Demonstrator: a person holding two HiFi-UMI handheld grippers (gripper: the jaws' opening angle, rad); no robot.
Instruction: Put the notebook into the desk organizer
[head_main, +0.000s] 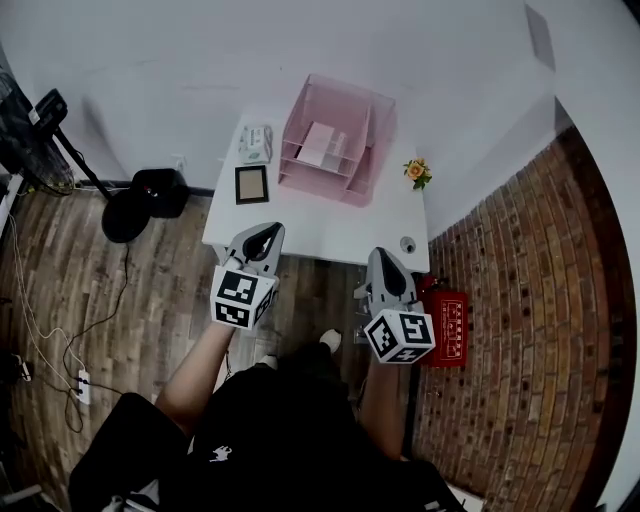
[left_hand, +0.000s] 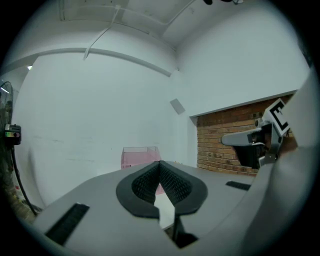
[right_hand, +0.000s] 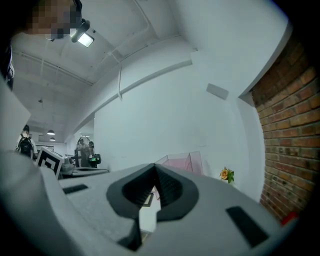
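Both left gripper (left_hand: 160, 170) and right gripper (right_hand: 153, 172): fingers together, empty. Notebook (head_main: 251, 184) on tabletop (head_main: 330, 235) likely light, stiff; pinch near edge.

The round thing (head_main: 407, 243) (grey, tiny) is unidentifiable.

Grey twin grippers, operator in black

Left gripper (head_main: 270, 231) and right gripper (head_main: 384, 254) each carry a white marker cube (head_main: 243, 296) printed with black squares. Ahead of the cube sit black ribbed pads (left_hand: 175, 185); behind it is black clothing (head_main: 290, 420) with a small white logo (head_main: 221, 453).

Table (head_main: 330, 238) front strip open; organizer (head_main: 335, 140), flowers (head_main: 417, 172), small pack (head_main: 256, 144) along back.
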